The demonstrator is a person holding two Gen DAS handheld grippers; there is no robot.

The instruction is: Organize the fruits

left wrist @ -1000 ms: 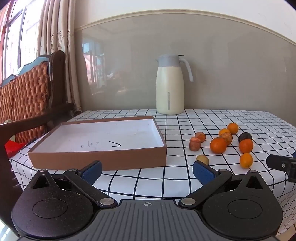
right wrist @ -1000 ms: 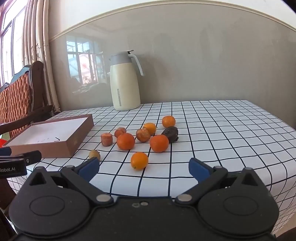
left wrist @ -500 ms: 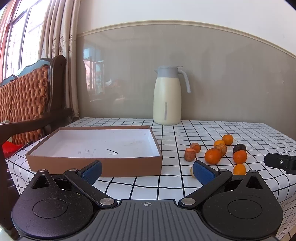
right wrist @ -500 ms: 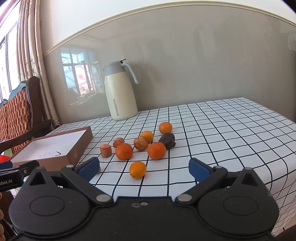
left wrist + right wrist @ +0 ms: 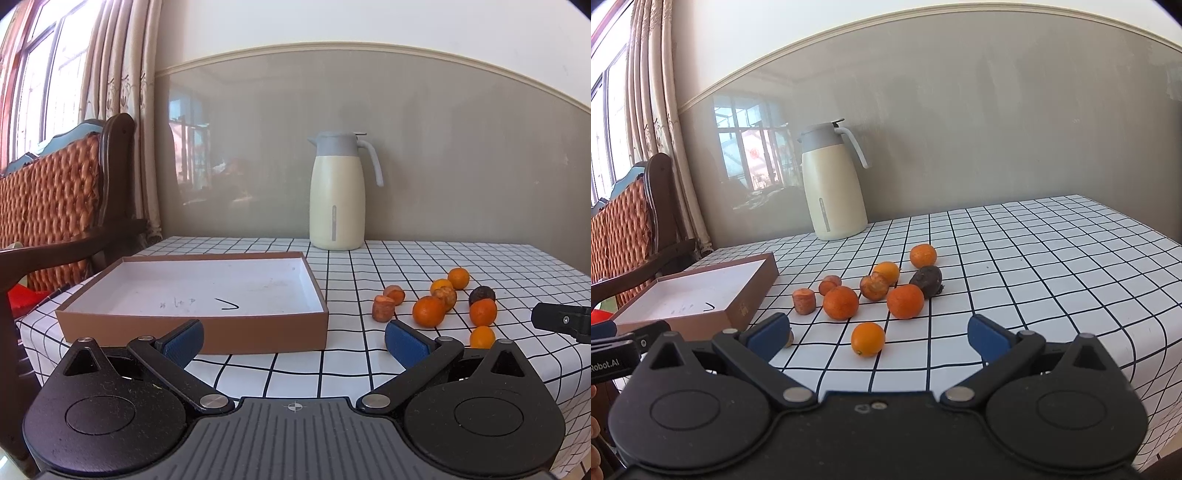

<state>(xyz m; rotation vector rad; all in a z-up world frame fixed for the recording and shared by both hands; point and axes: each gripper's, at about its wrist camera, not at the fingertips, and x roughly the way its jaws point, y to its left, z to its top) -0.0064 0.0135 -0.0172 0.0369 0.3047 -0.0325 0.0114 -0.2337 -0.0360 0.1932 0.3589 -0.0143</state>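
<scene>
Several small fruits lie loose on the checked tablecloth: oranges (image 5: 840, 302) (image 5: 905, 301), a small orange (image 5: 868, 339) nearest me, a dark fruit (image 5: 926, 280) and brownish pieces (image 5: 804, 301). They also show at the right of the left wrist view (image 5: 428, 311). An empty brown box (image 5: 192, 334) with a white inside sits left of them and also shows in the right wrist view (image 5: 753, 295). My left gripper (image 5: 293, 338) is open and empty in front of the box. My right gripper (image 5: 877, 334) is open and empty, with the small orange between its fingers but farther off.
A cream thermos jug (image 5: 336, 192) stands at the back of the table (image 5: 1052, 258) against the grey wall. A wooden chair (image 5: 55, 206) with orange cushion stands left of the table. The right gripper's tip (image 5: 561, 321) shows at the right edge of the left wrist view.
Both grippers have drawn back and tilted up slightly, so the table sits lower in view. The right view has rolled a little. Nothing on the table has moved.
</scene>
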